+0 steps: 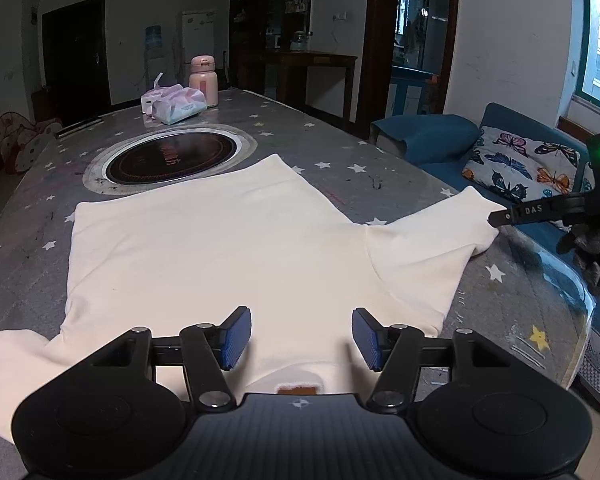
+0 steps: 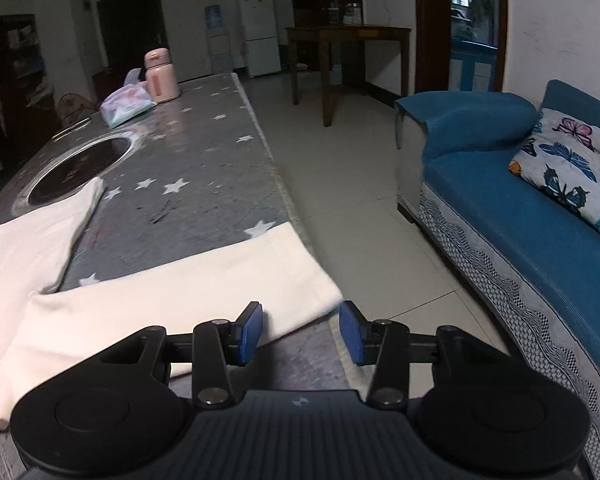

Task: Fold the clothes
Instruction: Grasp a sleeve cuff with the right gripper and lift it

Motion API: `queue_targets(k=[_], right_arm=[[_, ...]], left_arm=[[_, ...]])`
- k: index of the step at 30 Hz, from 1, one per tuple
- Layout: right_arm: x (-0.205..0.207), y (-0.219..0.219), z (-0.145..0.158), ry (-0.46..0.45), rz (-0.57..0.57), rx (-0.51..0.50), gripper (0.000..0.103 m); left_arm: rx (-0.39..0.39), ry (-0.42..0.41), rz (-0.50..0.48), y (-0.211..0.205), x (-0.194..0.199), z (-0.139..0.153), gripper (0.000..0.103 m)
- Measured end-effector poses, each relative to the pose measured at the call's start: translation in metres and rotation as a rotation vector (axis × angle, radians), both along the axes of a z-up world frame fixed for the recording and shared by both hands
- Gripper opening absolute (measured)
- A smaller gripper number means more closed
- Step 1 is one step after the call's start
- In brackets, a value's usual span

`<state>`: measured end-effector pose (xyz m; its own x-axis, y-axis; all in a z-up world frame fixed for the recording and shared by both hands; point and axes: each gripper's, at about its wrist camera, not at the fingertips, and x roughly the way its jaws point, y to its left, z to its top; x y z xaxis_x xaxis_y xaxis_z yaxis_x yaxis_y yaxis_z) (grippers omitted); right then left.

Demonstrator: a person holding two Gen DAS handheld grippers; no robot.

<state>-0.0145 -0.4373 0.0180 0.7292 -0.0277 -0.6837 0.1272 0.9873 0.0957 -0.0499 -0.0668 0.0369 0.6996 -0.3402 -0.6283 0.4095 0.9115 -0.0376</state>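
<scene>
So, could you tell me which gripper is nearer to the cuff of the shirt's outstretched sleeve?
Right. The right gripper hangs open just at the sleeve cuff by the table edge. The left gripper is open over the white shirt's collar, well away from that cuff.

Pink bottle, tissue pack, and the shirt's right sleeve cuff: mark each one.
pink bottle (image 1: 203, 87), left wrist view, on its body.
tissue pack (image 1: 179, 107), left wrist view, on its top face.
right sleeve cuff (image 2: 300, 272), right wrist view, on the cuff end near the table edge.
</scene>
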Motion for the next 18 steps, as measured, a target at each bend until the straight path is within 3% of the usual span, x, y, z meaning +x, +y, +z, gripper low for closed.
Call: queue_targets(k=[6, 18], right_arm=[[0.005, -0.008, 0.000, -0.024, -0.022, 0.013, 0.008], [0.015, -0.012, -0.001, -0.047, -0.020, -0.009, 0.004]], left_arm=[[0.001, 0.009, -0.007, -0.006, 0.002, -0.002, 0.060], [0.043, 0.037, -0.010, -0.016, 0.001, -0.015, 0.060]])
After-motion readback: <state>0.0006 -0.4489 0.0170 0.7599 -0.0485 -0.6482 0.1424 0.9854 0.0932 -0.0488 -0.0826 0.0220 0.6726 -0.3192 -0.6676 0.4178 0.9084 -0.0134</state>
